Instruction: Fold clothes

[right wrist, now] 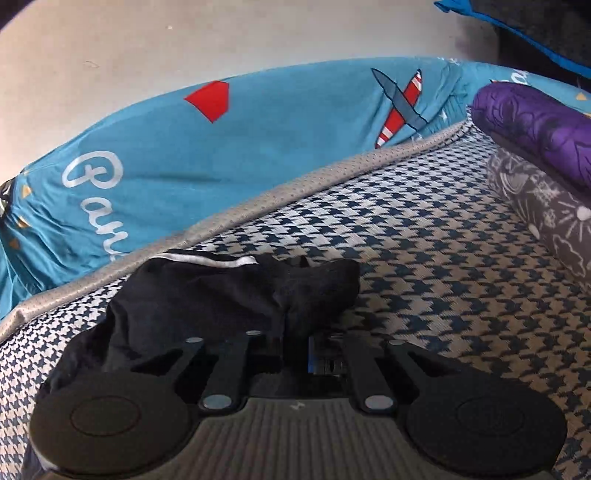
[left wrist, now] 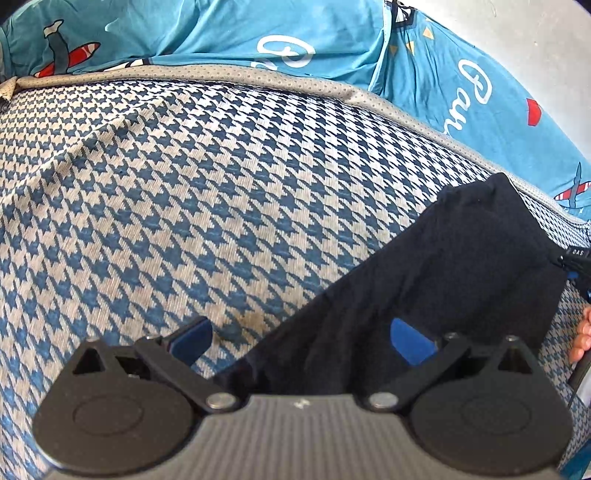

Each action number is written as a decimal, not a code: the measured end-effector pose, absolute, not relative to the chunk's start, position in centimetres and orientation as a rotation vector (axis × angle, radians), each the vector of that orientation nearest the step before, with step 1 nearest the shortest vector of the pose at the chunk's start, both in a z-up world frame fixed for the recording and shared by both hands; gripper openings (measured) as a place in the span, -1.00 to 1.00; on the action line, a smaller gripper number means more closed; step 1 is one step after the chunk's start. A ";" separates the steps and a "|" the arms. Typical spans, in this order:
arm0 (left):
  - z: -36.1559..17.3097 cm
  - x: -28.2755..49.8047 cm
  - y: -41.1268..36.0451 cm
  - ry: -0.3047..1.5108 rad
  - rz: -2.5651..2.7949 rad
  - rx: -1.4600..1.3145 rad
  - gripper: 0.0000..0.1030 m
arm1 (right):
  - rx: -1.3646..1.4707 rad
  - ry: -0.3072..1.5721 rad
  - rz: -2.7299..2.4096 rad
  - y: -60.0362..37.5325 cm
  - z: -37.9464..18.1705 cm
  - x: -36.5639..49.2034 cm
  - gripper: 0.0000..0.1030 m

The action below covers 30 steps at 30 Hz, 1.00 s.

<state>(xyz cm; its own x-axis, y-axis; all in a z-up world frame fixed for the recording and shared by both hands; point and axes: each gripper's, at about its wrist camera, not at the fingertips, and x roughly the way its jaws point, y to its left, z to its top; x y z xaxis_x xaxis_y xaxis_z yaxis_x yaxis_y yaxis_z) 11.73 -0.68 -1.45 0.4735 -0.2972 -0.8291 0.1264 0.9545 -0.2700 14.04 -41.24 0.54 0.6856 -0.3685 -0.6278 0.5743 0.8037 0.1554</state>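
L claw (left wrist: 301, 338) hangs over a bed mat (left wrist: 177, 192) w/ blue-and-cream houndstooth weave; its 2 blue pads (left wrist: 194, 338) stand wide apart, released, nothing pinched. A black garment (left wrist: 454, 273) lies under the R pad side, spread from the claw base up toward the mat's grey dotted border (left wrist: 258, 75). Past the border sits a teal bedsheet (left wrist: 207, 35) w/ airplane prints and white script. Fingertips of a person's hand (left wrist: 581, 338) show at the far R edge of the L wrist view.

R wrist view: R claw (right wrist: 295, 349) is nearly clenched, jaws close together, and a bunched fold of the black garment (right wrist: 207, 295) rises from the narrow gap btw them. Cannot tell if the pads actually press the cloth. The garment lies crumpled on the mat (right wrist: 443, 258), mostly L of the claw, touching the grey border (right wrist: 295, 177); a thin white trim line (right wrist: 218, 262) runs along its far edge. A purple patterned roll (right wrist: 535, 122) rests on a grey patterned fabric (right wrist: 546, 214) at the mat's far R side. Teal sheet (right wrist: 240, 133) behind, pale wall (right wrist: 221, 33) above.
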 end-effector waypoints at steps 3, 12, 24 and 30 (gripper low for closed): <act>-1.5 11.0 -0.5 1.045 -0.254 -0.175 1.00 | 0.372 0.614 -0.552 -42.2 1.5 12.3 -0.16; -1.5 8.6 -0.2 1.034 -0.243 -0.116 1.00 | 0.413 0.640 -0.393 -39.1 4.4 7.1 -0.16; -1.2 3.9 0.3 1.014 -0.242 -0.164 1.00 | 0.304 0.667 -0.013 -29.0 5.9 -0.6 -0.16; -0.5 1.4 1.4 0.975 -0.214 -0.187 1.00 | 0.184 0.684 0.185 -24.1 6.1 -4.0 -0.16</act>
